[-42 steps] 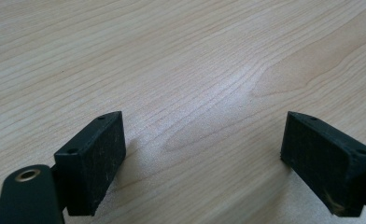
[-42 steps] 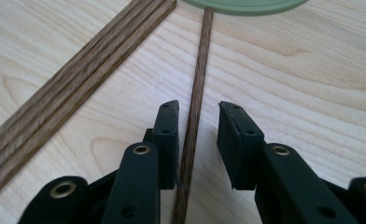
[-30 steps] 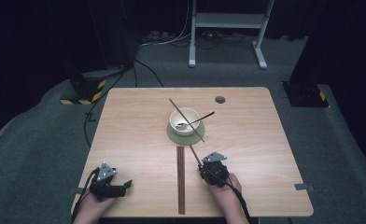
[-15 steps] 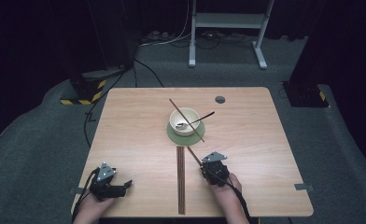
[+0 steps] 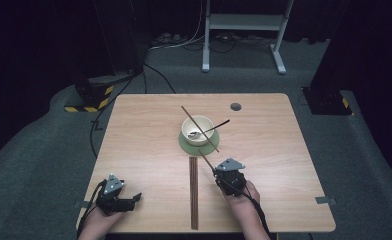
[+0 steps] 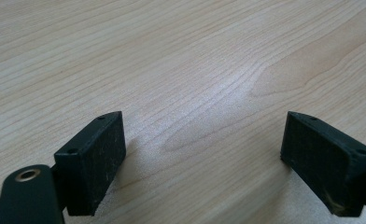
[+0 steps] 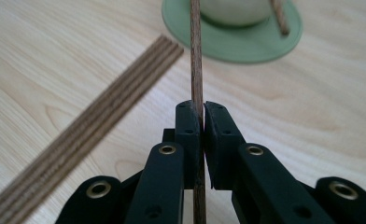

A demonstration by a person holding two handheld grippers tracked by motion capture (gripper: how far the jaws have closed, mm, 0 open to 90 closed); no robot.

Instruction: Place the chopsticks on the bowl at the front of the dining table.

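Light wooden counter [image 5: 134,150], square, carries everything; largest surface, mostly bare on the left half.

Row of dark brown wooden chopsticks [image 5: 194,192] lies flat at the near centre, sticks side by side and touching, running front to back.

Round green saucer [image 5: 185,146] sits past the row's far end, with a cream ceramic bowl [image 5: 198,130] on it. A second brown chopstick [image 5: 199,128] rests across the bowl's rim, tilted; a dark-handled spoon [image 5: 211,129] leans in the bowl with its handle out to the right. Small dark round disc [image 5: 235,106] lies farther back, well apart.

Right gripper [image 7: 201,112]: fingers [image 7: 186,122] pinched narrow on a single thin brown wooden chopstick [image 7: 195,56], gripped near its rear end, long end pointing at the saucer and just above the counter.

Left gripper [image 5: 118,196]: fingers [image 6: 95,156] spread wide, nothing between them, resting low at the near left corner.

Judgement: the held stick is light, stiff, smooth and round, so it is likely to roll or swivel in a two-point pinch. An end grip leaves a long lever; a hold nearer the middle would steady it. Obstacles ahead: saucer rim, bowl, the crossed chopstick, which a nudge could knock off.
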